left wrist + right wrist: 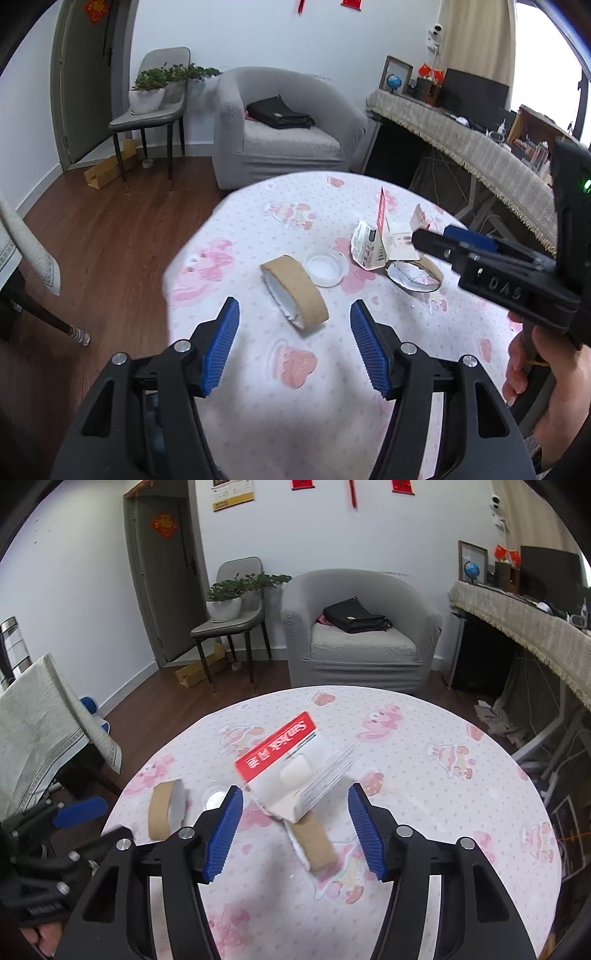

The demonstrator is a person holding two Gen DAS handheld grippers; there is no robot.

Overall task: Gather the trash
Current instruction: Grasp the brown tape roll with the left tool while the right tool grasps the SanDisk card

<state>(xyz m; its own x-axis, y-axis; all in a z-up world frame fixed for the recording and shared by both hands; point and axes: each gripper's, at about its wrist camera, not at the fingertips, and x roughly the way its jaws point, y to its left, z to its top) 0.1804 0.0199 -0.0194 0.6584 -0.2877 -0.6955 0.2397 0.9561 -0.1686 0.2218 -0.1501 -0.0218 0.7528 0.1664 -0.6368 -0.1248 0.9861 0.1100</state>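
Note:
On the round table with a pink-patterned cloth (258,229) lies a brown cardboard tape roll (295,288), tipped on its side. My left gripper (294,308) is open, its blue pads (225,332) on either side of the roll's near end without touching it. A red and white card package (284,760) leans on a second tape roll (314,842). My right gripper (295,790) stands open around the package's lower edge; no pad clearly presses it. A clear plastic lid (327,267) lies between the two rolls. A hand (543,373) holds the right gripper (443,238).
A grey armchair (284,129) with a black bag stands beyond the table. A chair with a potted plant (147,96) is by the door. A cloth-covered desk (461,136) runs along the right. A draped chair (40,731) stands at the left over wooden floor.

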